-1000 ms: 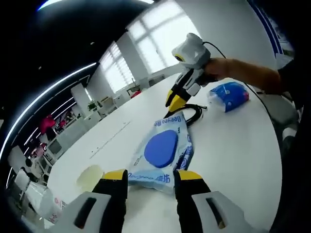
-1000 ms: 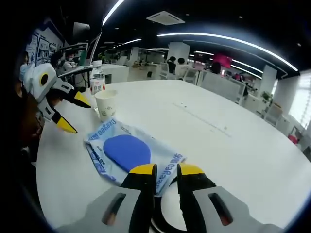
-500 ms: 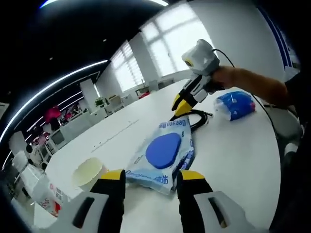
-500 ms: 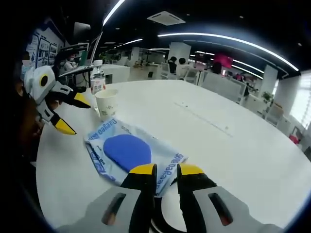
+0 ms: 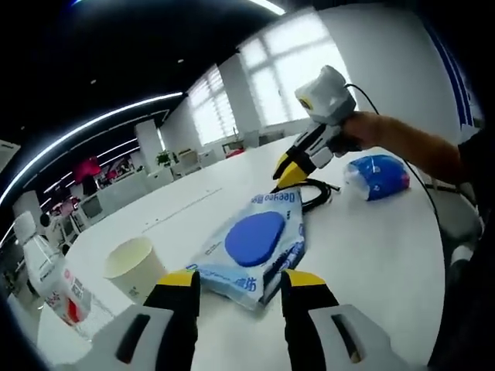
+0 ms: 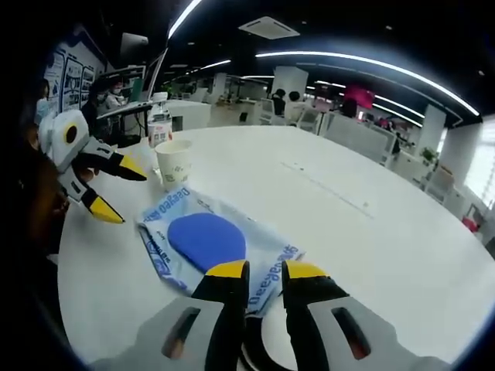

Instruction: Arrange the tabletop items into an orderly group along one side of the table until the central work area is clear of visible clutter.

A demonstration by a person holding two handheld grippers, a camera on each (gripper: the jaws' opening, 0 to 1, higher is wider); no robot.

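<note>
White tabletop (image 5: 371, 255) carries a pale blue wipes pack (image 5: 255, 243) at its centre. The left gripper (image 5: 234, 280), jaws wide apart, hovers just short of the pack's near edge. At one o'clock, the right gripper (image 5: 284, 171), jaws narrowly parted, sits over a black cable (image 5: 317, 191). A paper cup (image 5: 135, 267) stands at nine o'clock beside a bottle (image 5: 56, 282); a blue bag (image 5: 377, 175) lies at two o'clock.

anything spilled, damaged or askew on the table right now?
Nothing spilled or damaged. The wipes pack lies flat mid-table with a black cable loose beside it; the paper cup and bottle stand upright.
</note>
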